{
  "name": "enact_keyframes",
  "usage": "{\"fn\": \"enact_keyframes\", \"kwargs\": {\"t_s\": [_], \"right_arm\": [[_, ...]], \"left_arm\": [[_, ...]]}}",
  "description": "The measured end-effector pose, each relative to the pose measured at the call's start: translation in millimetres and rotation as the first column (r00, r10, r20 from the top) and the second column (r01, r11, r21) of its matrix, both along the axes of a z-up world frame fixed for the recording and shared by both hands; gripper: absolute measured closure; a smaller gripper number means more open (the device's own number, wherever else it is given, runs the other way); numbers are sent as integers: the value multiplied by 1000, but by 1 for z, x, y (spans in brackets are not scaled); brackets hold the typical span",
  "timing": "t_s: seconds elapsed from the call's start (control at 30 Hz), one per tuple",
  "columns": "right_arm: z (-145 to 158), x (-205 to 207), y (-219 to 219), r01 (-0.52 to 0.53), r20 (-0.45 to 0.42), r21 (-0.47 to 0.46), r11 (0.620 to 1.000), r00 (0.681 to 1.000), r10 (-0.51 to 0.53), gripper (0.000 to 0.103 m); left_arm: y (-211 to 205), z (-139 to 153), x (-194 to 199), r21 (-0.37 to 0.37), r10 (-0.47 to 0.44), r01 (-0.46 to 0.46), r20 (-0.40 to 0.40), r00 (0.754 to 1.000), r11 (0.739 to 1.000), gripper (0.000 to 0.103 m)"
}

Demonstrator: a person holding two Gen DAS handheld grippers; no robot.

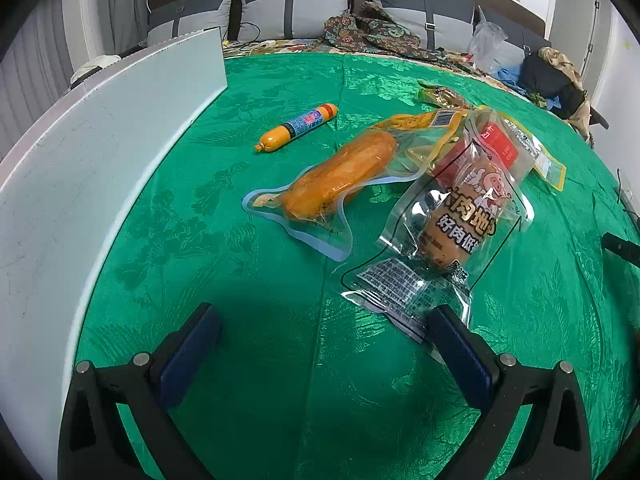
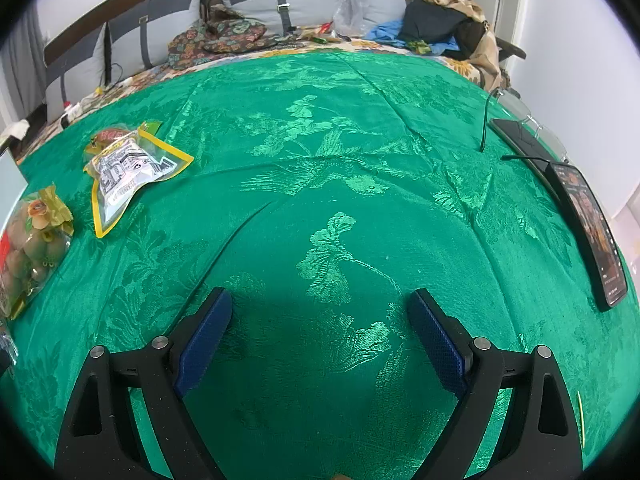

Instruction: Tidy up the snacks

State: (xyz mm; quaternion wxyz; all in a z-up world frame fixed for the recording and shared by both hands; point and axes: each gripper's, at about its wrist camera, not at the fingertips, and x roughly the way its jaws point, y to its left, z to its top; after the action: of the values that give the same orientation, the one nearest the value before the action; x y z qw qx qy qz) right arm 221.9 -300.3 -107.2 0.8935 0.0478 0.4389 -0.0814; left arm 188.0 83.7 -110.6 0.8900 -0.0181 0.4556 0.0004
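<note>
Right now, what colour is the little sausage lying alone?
Orange sausage, blue label, red band; clearest in left wrist view.

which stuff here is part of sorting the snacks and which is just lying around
Part of the job:
- small orange sausage stick with a blue label
- clear vacuum pouch holding an orange sausage
- clear printed packet of brown sausage
- yellow-edged clear pouch
- bag of green-brown fruits

Lying about:
- black phone
- white board
- grey cushions
- green patterned cloth

A green cloth point(image 2: 360, 128) with a leaf pattern covers the table ahead. Past it stands a grey sofa point(image 2: 280, 4) with clothes point(image 2: 448, 24) piled on it. White walls point(image 2: 568, 60) and a grey curtain point(image 1: 36, 80) close the room.
</note>
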Motion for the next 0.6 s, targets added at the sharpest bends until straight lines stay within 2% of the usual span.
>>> {"fn": "enact_keyframes", "kwargs": {"t_s": [0.6], "right_arm": [[0, 1, 0, 1, -1, -4, 1000, 1000, -1, 10]], "left_arm": [[1, 0, 1, 6, -1, 1, -4, 1000, 1000, 0]]}}
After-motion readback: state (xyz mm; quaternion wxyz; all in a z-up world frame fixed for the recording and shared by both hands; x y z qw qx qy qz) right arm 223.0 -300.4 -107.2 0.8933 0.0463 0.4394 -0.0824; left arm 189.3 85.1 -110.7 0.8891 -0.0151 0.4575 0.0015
